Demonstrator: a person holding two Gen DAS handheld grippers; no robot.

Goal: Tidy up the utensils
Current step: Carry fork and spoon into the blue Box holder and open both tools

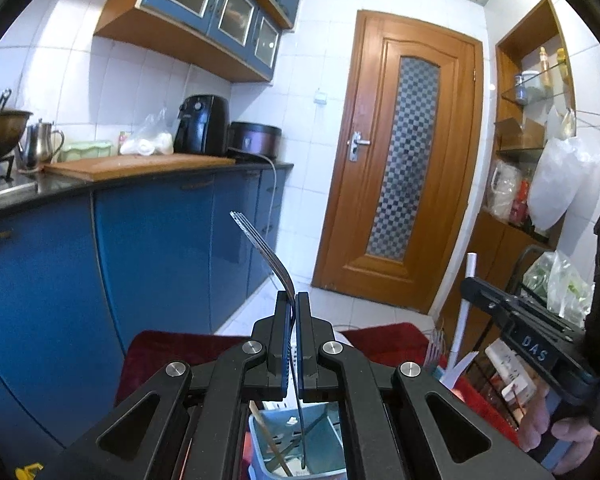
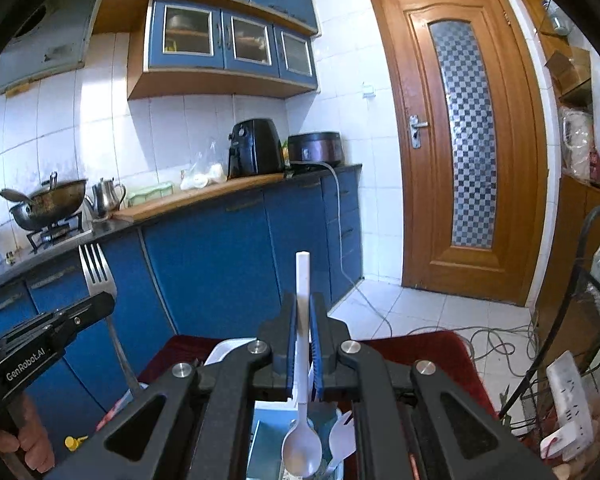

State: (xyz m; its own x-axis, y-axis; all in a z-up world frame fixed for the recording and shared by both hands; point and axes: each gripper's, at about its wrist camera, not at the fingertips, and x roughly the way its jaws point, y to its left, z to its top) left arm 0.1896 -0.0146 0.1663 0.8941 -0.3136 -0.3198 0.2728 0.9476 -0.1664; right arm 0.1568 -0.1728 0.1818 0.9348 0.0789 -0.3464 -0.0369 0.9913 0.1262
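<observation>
My left gripper (image 1: 293, 300) is shut on a metal fork (image 1: 260, 244), tines up, handle hanging down into a light blue utensil holder (image 1: 260, 436) that holds chopsticks. My right gripper (image 2: 304, 304) is shut on a white plastic spoon (image 2: 302, 446), handle up, bowl down over the same blue holder (image 2: 266, 448). A white plastic fork (image 2: 342, 438) stands in the holder beside the spoon. The left gripper and its fork (image 2: 96, 270) show at the left of the right wrist view. The right gripper (image 1: 512, 312) and spoon handle (image 1: 466, 304) show at the right of the left wrist view.
The holder stands on a red cloth (image 2: 432, 356). Blue kitchen cabinets (image 1: 160, 248) and a worktop with a cutting board (image 1: 140, 168), air fryer (image 1: 202, 124) and cooker lie left. A wooden door (image 1: 404, 160) is ahead. A white power strip (image 2: 570, 400) and wire rack are right.
</observation>
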